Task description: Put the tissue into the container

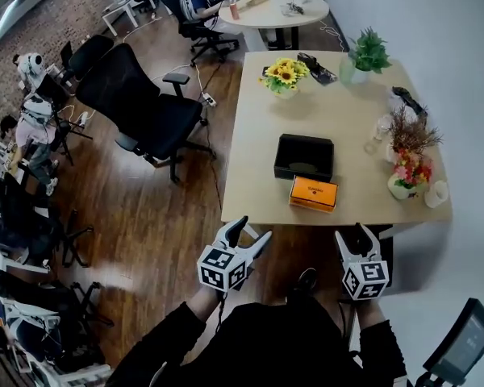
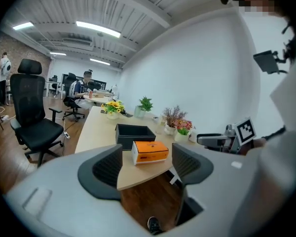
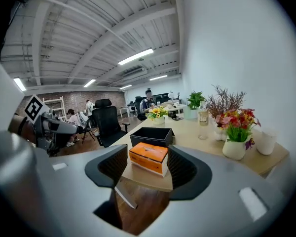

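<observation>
- Tissue box (image 1: 313, 193): on the table (image 1: 258, 135) by its near edge, ahead of both grippers' fingers; right of the left gripper (image 1: 253, 229), left of the right gripper (image 1: 355, 236).
- Container (image 1: 304, 157): just behind the box, farther from the fingers.
- Flower vase (image 1: 403, 185): on the table, ahead and right of the right fingers.
- Office chair (image 1: 137, 103): on the floor, ahead and left of the left fingers.
</observation>
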### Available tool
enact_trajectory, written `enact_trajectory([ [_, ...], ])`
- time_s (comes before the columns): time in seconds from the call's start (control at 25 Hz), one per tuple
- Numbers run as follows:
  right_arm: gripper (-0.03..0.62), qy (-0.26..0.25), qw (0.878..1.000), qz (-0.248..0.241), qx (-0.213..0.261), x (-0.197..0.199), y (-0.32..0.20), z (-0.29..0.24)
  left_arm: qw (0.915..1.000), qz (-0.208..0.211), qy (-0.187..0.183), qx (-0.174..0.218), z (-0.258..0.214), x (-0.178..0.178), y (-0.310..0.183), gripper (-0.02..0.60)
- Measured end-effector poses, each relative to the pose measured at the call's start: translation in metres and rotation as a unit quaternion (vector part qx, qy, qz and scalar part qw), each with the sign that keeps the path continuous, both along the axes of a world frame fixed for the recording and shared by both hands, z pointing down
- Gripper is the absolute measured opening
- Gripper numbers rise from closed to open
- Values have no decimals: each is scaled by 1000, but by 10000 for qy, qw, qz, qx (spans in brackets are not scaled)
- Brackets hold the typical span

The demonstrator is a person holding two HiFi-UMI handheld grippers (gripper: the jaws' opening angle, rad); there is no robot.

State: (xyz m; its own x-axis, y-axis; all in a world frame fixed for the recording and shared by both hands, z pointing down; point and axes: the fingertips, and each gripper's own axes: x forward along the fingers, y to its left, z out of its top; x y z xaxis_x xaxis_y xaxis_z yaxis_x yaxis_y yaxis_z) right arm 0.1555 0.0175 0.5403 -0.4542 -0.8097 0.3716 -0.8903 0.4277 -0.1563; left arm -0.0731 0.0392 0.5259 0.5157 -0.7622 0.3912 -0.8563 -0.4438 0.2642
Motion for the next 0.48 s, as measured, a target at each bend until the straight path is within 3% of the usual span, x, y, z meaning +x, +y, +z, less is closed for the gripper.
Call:
enact_trajectory([
  [0.32, 247, -2, 9972, -313, -683, 5, -60, 52, 9976, -6, -241, -647, 50, 40, -61, 299],
  [0.48, 247, 214, 9930, -417, -1087, -7, -78, 88, 9940, 276, -385, -985, 83, 49, -94, 299],
])
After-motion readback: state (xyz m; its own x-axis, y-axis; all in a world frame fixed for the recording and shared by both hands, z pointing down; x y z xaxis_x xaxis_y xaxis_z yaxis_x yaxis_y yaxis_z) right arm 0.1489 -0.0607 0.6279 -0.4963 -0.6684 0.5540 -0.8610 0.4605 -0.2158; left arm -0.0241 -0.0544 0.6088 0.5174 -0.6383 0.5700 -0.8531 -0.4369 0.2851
